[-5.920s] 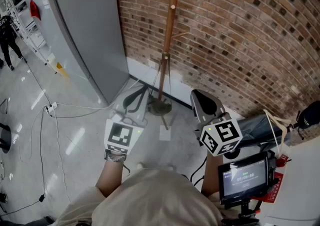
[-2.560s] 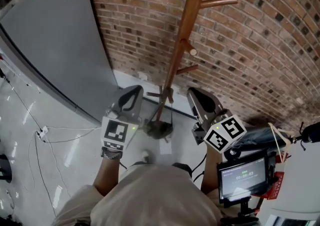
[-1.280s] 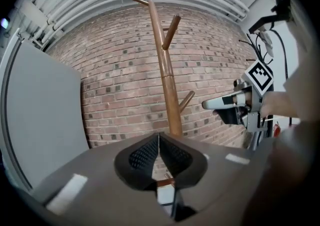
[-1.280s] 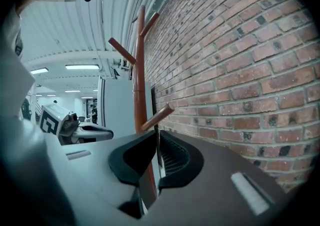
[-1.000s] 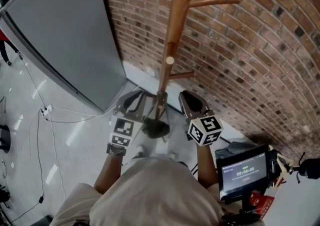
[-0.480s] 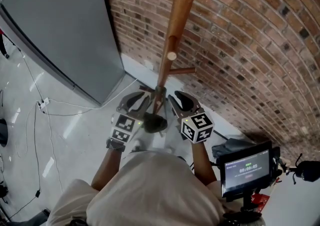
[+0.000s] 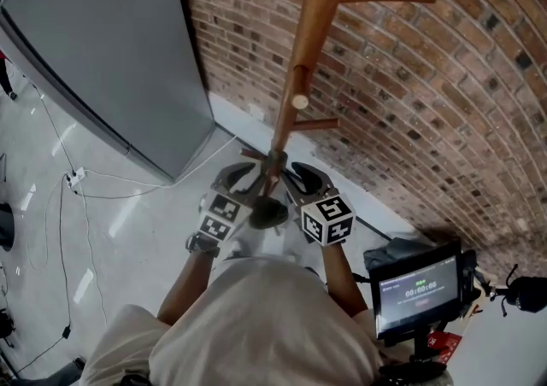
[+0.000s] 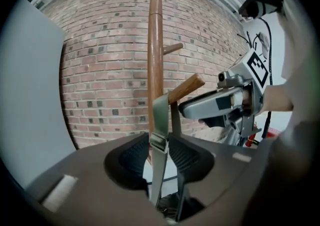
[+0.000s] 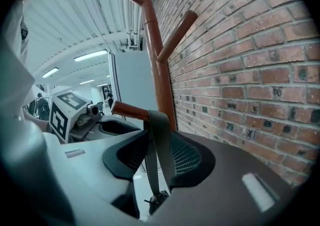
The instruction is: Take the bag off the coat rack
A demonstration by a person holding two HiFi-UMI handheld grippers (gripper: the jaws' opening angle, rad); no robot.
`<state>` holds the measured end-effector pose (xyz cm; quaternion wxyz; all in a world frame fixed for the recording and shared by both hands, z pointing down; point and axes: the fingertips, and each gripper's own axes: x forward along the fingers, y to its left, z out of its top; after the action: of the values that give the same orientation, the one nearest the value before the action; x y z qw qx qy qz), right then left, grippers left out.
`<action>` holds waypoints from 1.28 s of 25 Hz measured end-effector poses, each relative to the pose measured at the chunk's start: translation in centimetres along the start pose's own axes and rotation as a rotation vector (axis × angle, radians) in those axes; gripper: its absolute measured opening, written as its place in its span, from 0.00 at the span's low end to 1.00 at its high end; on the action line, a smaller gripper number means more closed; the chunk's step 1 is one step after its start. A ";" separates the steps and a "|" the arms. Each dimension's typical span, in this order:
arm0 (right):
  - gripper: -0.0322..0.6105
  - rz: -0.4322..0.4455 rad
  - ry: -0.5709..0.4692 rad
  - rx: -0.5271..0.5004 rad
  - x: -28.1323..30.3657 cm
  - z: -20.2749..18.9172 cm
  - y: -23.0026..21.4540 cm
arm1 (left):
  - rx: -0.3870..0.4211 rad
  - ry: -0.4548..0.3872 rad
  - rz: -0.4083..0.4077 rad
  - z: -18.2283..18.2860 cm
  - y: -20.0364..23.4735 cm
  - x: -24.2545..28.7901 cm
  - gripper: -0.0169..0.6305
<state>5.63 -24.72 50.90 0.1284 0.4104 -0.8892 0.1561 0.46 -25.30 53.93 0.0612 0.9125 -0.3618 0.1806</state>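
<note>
The wooden coat rack (image 7: 306,60) stands close against the brick wall (image 7: 444,94), with a grey cabinet (image 7: 111,51) beside it on the left. A small dark bag (image 7: 267,213) hangs low on the pole. Its grey strap (image 8: 159,120) is looped over a short slanted peg (image 8: 186,88).

The left gripper (image 7: 238,178) and the right gripper (image 7: 301,176) sit on either side of the pole, just above the bag, and almost touch each other. In the left gripper view the jaws are drawn in narrow, pinching the strap at its buckle (image 8: 159,142). In the right gripper view the jaws likewise press the strap just under the peg, and the bag dangles below them.
</note>
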 end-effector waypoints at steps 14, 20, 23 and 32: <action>0.19 -0.042 0.041 -0.040 2.0 -0.7 -0.1 | 0.014 0.006 -0.012 -0.6 -0.5 2.3 0.24; 0.19 -0.046 0.043 -0.050 2.2 -0.7 -0.1 | -0.033 0.008 -0.014 -1.1 -0.1 2.8 0.21; 0.18 -0.050 0.053 -0.058 2.2 -0.8 -0.1 | -0.087 -0.014 -0.031 -1.1 0.0 2.8 0.20; 0.15 -0.063 0.057 -0.069 2.1 -0.8 0.1 | -0.103 -0.017 -0.046 -1.1 -0.1 2.6 0.13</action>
<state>4.29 -25.82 52.33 0.1727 0.4290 -0.8766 0.1329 2.01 -26.60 55.95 0.1093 0.9177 -0.3502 0.1524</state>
